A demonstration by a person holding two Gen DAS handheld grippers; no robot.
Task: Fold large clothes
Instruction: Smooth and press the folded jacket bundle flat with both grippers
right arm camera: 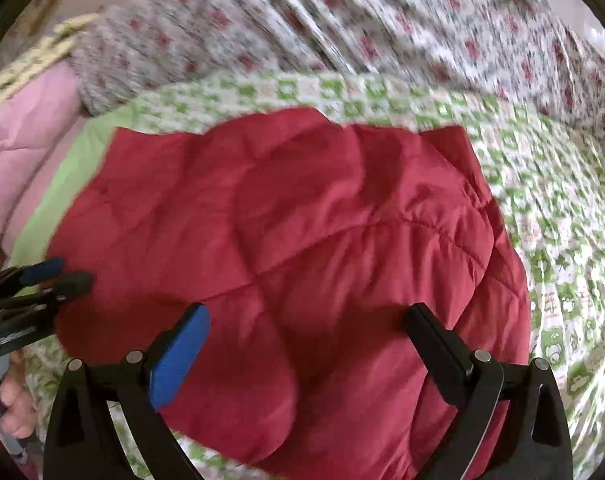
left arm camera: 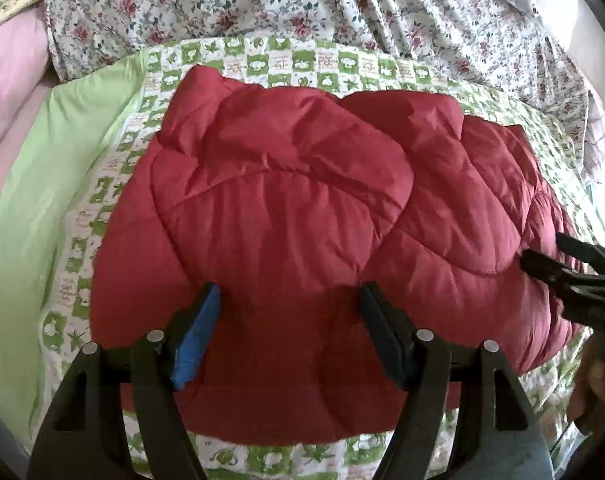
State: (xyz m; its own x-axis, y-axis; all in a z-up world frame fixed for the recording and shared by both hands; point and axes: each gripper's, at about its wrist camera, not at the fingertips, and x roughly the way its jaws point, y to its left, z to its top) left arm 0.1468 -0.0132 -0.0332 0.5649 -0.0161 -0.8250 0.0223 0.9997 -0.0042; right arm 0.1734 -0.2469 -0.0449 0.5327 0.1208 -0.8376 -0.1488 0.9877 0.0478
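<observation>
Both grippers (left arm camera: 288, 308) (open) over red jkt (left arm camera: 302, 184)

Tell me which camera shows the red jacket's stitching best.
The left wrist view: the red jacket is sharp there, its quilted seams clear across the whole folded bundle on the green checked sheet. The right wrist view shows the jacket large but blurred, so the seams look faint.

The folded jacket (left arm camera: 302, 208) lies on the checked quilt (left arm camera: 82, 216), floral sheet (left arm camera: 302, 0) behind it.
</observation>
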